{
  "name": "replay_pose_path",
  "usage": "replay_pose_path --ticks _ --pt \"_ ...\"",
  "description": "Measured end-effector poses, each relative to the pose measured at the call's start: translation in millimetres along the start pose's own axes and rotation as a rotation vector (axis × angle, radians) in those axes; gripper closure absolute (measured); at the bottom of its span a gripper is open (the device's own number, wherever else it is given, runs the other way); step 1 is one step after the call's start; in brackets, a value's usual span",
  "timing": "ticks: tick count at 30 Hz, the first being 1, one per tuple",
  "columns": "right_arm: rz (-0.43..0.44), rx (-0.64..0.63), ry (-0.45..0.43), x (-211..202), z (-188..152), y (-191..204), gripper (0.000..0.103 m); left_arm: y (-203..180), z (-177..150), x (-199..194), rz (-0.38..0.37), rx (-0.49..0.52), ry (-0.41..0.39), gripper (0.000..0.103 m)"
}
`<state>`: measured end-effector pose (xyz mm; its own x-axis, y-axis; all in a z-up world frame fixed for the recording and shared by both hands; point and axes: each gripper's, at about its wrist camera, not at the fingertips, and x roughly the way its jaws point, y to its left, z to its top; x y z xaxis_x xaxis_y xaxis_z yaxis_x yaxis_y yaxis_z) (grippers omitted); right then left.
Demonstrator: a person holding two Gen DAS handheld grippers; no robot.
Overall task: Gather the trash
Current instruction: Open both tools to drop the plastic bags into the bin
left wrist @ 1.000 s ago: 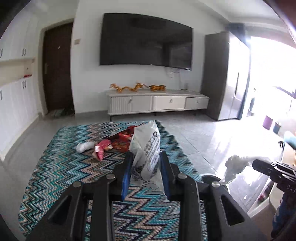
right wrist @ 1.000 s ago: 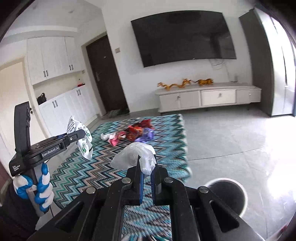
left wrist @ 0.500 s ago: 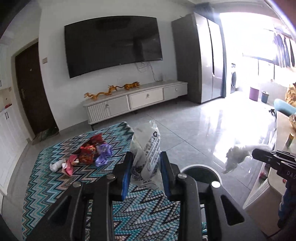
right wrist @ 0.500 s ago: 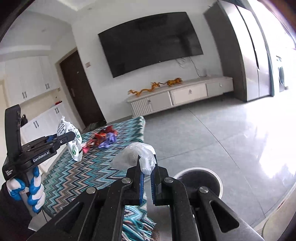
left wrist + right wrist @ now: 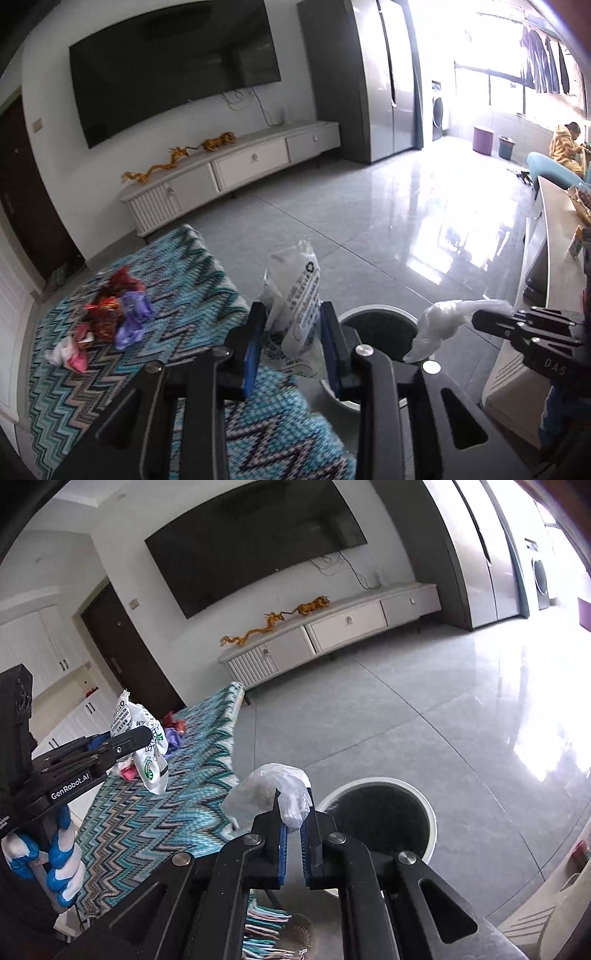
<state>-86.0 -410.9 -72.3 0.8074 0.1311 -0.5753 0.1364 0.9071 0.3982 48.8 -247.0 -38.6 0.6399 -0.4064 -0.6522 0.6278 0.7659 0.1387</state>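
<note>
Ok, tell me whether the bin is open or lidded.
Open. The bin shows a bare round rim and dark interior, with no lid on it in either view.

Both grippers (loaded) nearer the bin (image 5: 380, 814).

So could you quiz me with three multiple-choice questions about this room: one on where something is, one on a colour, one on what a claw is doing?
1. Where is the round bin?
A. on the floor beside the rug-covered table
B. on the TV cabinet
C. by the door

2. What colour is the bin's rim?
A. red
B. white
C. yellow

3. What is the right claw doing?
A. hanging open
B. pinching a crumpled clear bag
C. gripping a cup

Answers: 1 A, it stands on grey tiles at the table's edge; 2 B, pale ring around a dark inside; 3 B, the bag sits between its blue pads.
</note>
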Motion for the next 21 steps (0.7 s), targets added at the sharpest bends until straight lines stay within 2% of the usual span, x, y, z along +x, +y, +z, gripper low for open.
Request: replay_pose_path --ticks 12,14,16,17,19,21 --pt "-0.119 0.093 0.114 67 -1 -51 0.094 -34 19 104 -0.188 -0.043 0.173 0.070" --pt "-0.132 0.092 0.131 79 0 -56 0.094 -40 22 117 -0.226 -0.053 0.194 0.065" --pt "-0.148 0.100 0.148 89 0 -61 0.091 -44 25 126 -0.241 -0.062 0.209 0.048" --pt "-0.155 0.110 0.156 94 -1 -65 0.090 -45 26 130 -0.252 -0.065 0.211 0.046" --pt "-0.159 0.131 0.161 99 0 -71 0.072 -47 27 134 -0.260 -0.066 0.212 0.046" --pt "-0.164 0.145 0.160 100 0 -74 0.064 -47 29 135 -0.265 -0.066 0.211 0.046"
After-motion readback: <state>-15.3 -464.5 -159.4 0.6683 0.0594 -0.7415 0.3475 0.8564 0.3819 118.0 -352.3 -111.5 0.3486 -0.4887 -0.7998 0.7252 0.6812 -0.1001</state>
